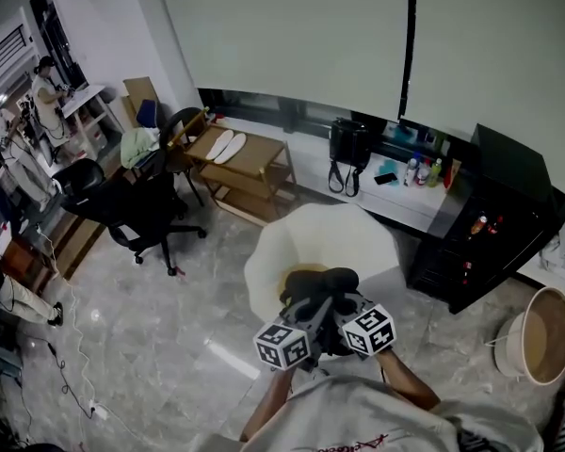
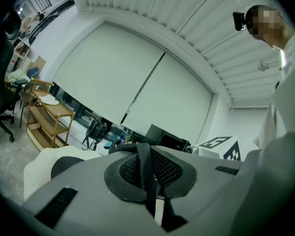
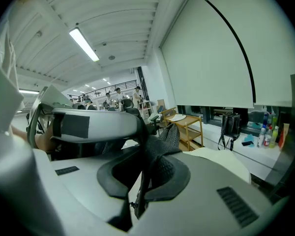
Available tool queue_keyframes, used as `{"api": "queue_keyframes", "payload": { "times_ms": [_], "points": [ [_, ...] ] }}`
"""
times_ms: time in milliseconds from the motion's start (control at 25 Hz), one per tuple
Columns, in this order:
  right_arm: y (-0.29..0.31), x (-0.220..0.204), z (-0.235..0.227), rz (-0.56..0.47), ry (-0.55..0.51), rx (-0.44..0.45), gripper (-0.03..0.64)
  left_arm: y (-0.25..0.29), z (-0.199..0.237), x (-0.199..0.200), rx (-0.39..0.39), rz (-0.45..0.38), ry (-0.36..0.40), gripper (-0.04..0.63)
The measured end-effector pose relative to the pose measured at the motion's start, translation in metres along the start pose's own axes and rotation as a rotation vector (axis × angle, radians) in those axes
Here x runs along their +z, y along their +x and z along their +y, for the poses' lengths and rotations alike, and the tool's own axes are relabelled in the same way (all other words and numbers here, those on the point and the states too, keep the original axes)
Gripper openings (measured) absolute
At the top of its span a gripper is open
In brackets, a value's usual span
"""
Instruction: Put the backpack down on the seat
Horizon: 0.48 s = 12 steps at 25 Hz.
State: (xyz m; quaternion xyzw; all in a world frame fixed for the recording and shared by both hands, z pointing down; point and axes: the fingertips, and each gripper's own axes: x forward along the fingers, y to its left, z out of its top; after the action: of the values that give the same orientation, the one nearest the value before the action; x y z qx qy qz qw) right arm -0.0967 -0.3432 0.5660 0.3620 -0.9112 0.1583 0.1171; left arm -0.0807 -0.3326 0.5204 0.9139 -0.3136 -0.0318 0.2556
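Observation:
A black backpack point(image 1: 318, 284) hangs in front of me over a cream, rounded seat point(image 1: 353, 234). Both grippers hold it from above by its straps. In the head view my left gripper point(image 1: 303, 314) and right gripper point(image 1: 344, 311) sit side by side, their marker cubes toward me. In the left gripper view the left gripper point(image 2: 148, 183) is shut on a black webbing strap point(image 2: 143, 166), with the seat point(image 2: 37, 167) low on the left. In the right gripper view the right gripper point(image 3: 141, 183) is shut on a black mesh strap point(image 3: 162, 149), with the seat point(image 3: 228, 160) beyond it.
A second black bag point(image 1: 347, 147) stands on the low counter under the window blind. A wooden trolley point(image 1: 247, 163) and a black office chair point(image 1: 139, 213) are at the left. A black cabinet point(image 1: 504, 217) and a woven basket point(image 1: 546, 337) are at the right. People work at the far left.

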Motion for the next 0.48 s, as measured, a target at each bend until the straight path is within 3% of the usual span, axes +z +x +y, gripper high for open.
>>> {"api": "queue_keyframes", "payload": {
  "times_ms": [480],
  "points": [
    [0.020,0.001,-0.036,0.024,0.000,0.002,0.043,0.033,0.025,0.003,-0.003,0.026,-0.027,0.044]
  ]
}}
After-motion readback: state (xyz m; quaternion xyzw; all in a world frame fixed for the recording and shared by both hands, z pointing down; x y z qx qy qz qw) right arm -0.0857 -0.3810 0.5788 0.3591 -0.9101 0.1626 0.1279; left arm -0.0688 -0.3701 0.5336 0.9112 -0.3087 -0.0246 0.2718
